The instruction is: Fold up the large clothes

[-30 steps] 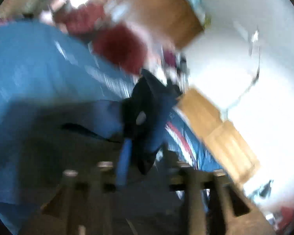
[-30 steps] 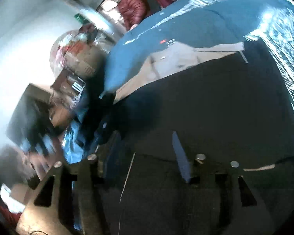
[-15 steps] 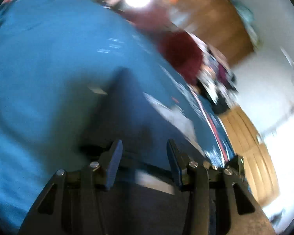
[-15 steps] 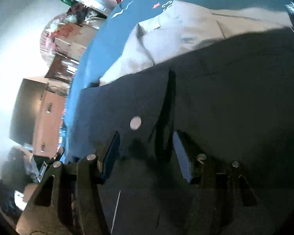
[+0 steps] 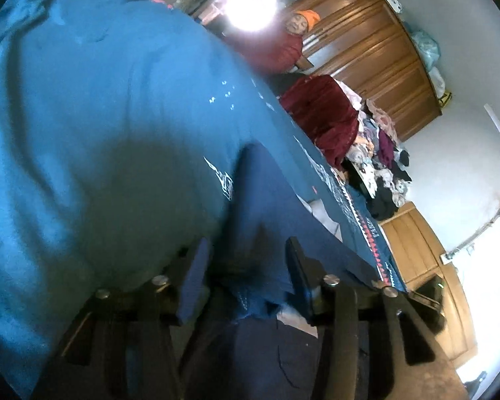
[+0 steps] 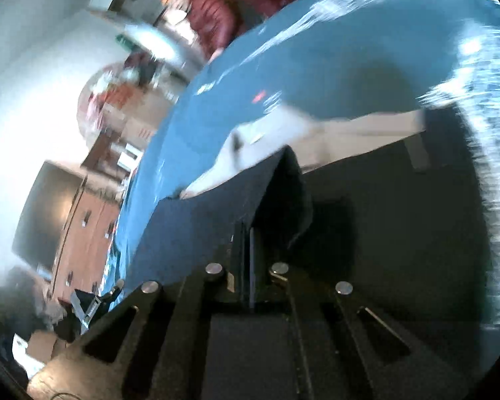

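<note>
On the blue bedspread (image 5: 93,126), the dark navy garment (image 5: 263,220) is lying flat, the left gripper (image 5: 246,266) resting with jaws spread over its edge while the right gripper (image 6: 246,243) is pinching a raised fold, jaws pressed together.

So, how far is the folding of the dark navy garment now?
Early stage. Done: the dark navy garment lies on the blue patterned bedspread. In hand: the right gripper pinches its raised fold; the left gripper is open over an edge. Left: the actual folds.
</note>
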The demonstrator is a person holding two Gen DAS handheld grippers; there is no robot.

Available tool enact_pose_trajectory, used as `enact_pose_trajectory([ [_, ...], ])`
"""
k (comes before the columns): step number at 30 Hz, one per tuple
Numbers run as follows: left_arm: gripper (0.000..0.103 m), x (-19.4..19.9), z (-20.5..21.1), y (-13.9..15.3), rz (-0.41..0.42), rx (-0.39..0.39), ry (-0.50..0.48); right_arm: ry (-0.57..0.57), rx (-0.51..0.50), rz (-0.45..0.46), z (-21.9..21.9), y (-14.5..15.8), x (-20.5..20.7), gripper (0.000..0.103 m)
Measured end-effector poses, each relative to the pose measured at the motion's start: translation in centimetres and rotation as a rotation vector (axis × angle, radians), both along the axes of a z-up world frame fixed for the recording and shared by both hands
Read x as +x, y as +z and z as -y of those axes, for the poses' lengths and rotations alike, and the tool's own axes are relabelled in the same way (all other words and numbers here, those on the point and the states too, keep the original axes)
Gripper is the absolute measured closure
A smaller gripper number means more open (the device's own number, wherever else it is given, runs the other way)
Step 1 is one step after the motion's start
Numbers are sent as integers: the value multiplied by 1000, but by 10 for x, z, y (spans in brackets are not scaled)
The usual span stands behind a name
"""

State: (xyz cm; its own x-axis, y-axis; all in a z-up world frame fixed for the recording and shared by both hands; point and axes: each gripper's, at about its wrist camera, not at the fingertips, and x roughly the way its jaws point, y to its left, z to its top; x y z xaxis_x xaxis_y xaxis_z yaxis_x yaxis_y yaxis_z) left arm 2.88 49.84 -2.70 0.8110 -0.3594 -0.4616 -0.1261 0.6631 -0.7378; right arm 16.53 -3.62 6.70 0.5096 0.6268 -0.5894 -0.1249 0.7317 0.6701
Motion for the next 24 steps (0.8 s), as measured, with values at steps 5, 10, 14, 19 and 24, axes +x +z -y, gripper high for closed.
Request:
enact_pose_trajectory([
  [5,53,6,12,8,-84,128,1,-93,-40,-35,62,-12,-15,103],
  [10,49,27,49,37,-100,332,-84,-107,-86,-66,76,-33,-18,103],
  [14,47,56,64,14,-323,488,-141,-112,-225,-166,78,-54,-19,92],
  [19,43,37,68,57,-162,424,-164,-129,-314,5,63,-10,-42,68],
  [24,31,69,80,17,-306,457,-244,129,-190,-141,19,-71,-4,75],
])
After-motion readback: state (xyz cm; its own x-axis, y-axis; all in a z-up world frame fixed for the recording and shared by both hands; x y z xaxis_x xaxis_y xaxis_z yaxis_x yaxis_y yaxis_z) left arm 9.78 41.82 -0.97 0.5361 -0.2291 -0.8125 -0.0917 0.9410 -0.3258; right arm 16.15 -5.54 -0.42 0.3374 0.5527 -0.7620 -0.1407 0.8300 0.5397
